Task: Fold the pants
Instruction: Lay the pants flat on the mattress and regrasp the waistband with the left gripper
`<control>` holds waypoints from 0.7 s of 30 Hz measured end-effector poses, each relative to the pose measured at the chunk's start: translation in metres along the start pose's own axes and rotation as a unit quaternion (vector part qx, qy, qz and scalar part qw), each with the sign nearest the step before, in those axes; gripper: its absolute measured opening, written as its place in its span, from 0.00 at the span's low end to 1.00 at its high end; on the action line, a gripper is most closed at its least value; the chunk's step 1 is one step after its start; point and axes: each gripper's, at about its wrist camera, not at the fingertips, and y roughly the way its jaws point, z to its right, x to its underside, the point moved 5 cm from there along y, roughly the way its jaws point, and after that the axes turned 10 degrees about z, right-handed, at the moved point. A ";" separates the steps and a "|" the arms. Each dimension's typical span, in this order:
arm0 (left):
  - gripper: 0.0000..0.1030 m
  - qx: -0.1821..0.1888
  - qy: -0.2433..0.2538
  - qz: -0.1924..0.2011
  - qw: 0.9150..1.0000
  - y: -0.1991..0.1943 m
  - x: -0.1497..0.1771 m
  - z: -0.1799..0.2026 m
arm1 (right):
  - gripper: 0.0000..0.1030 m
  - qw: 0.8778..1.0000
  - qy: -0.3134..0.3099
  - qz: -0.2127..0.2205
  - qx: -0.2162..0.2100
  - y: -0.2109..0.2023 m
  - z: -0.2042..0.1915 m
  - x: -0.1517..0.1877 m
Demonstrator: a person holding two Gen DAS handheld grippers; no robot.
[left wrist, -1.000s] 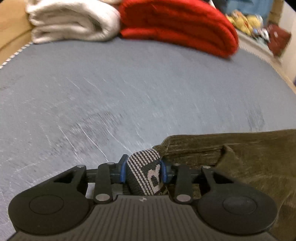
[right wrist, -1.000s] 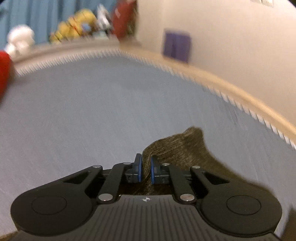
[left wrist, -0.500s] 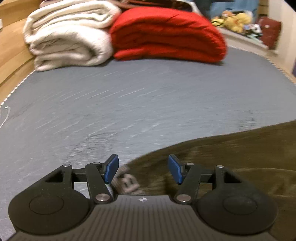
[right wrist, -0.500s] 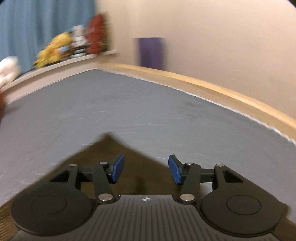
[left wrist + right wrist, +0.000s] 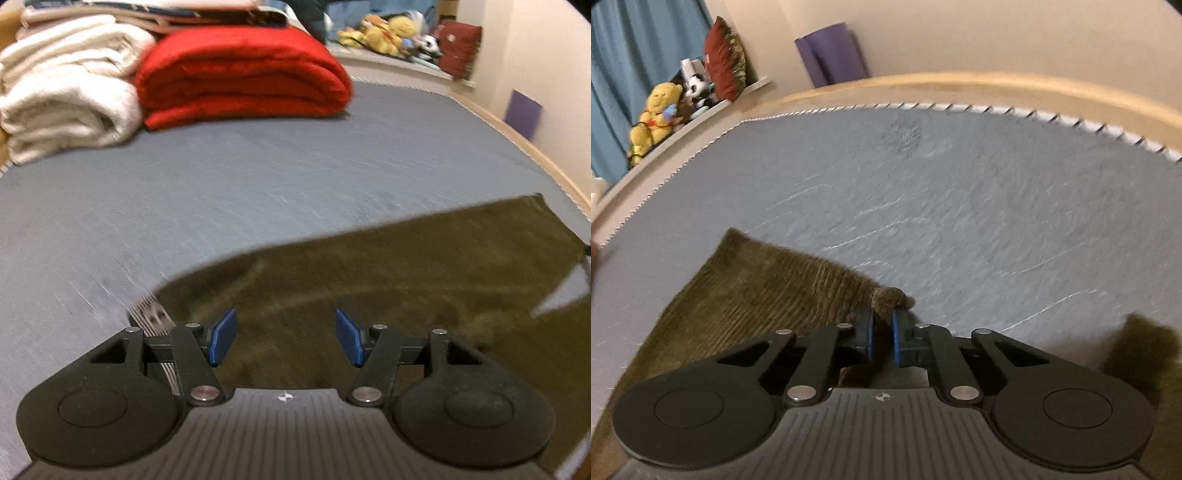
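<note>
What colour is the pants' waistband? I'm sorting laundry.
Grey-and-white striped, against olive-brown pants; the waistband shows best in the left wrist view.

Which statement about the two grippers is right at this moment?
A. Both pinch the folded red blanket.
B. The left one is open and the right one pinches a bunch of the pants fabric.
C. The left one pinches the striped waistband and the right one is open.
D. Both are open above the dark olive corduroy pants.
B: the left gripper has its jaws wide apart over the dark olive corduroy pants, while the right gripper is closed on a bunched bit of that fabric.
</note>
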 end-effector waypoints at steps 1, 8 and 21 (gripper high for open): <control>0.63 0.012 0.004 -0.011 1.000 -0.001 0.009 0.003 | 0.08 1.000 0.005 0.012 0.017 -0.001 -0.001 -0.003; 0.53 0.033 0.067 -0.134 0.988 0.009 0.097 -0.008 | 0.21 0.997 0.014 -0.011 0.075 -0.013 0.003 0.000; 0.57 0.015 0.011 -0.124 0.992 -0.061 0.108 -0.062 | 0.57 0.974 -0.128 0.044 -0.182 -0.235 -0.097 0.000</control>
